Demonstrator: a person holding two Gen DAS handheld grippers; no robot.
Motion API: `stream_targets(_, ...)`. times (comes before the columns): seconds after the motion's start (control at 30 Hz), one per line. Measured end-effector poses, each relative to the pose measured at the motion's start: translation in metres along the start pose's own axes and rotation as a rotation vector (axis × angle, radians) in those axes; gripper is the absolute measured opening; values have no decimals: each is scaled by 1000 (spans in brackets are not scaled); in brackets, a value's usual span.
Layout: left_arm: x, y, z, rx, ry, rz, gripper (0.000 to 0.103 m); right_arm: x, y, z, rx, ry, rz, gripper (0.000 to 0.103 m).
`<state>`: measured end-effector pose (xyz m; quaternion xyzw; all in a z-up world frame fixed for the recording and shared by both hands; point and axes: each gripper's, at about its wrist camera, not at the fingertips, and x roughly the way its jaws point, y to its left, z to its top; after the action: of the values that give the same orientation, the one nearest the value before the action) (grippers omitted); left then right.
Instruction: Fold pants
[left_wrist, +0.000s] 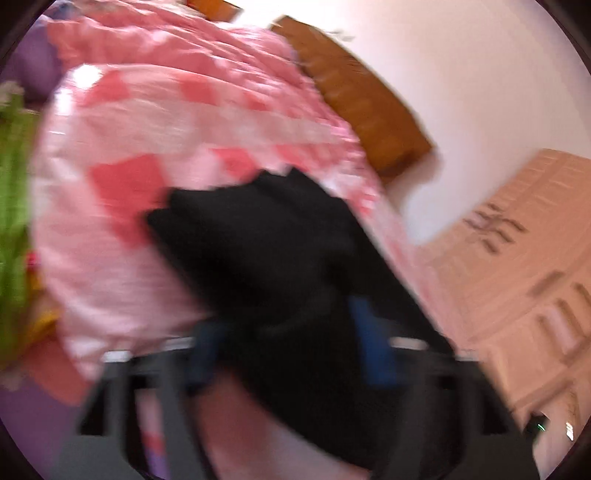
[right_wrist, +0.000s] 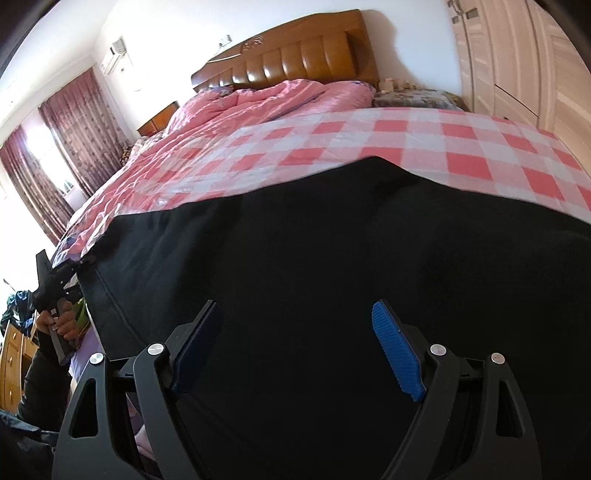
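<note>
Blurry black pants (left_wrist: 280, 266) btwn L hand-held gripper (left_wrist: 291, 343) fingers

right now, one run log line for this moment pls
task: fold pants | left gripper: jaws apart, black pants between, grip unclear | right gripper: open over pants | surface: pink checked bedspread

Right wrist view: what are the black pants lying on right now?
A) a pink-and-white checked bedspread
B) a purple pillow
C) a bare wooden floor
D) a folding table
A: in the right wrist view the black pants spread across the pink-and-white checked bedspread, in front of the wooden headboard, with the right gripper open just above the cloth.
</note>
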<state>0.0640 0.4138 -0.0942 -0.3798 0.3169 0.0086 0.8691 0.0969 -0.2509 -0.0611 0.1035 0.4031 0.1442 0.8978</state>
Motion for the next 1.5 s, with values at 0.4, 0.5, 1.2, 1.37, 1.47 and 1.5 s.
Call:
stream_targets(0.4,-10,-44,11,182,-179,286,30,-20,-13,-10,7,3,-102,82)
stream_targets(0.5,-12,-42,44,160,-217,321,29,-23,-8,-6,-23,-11,-105,82)
stream_targets(1.2,-61,-294,-93,1009,-353,128,28,-60,-15,1,17,-162,-180,85)
stream_targets(1.37,4,-340,-249,1390,-85,12,37,-93,-47,-4,95,-227,-234,85)
stream_targets(1.47,31,-327,-321,1610,63,-1,50,-111,-67,-14,135,-241,-259,85)
stream_targets(1.5,21,-323,-326,1630,-16,-12,63,-114,-72,-18,145,-243,-260,85)
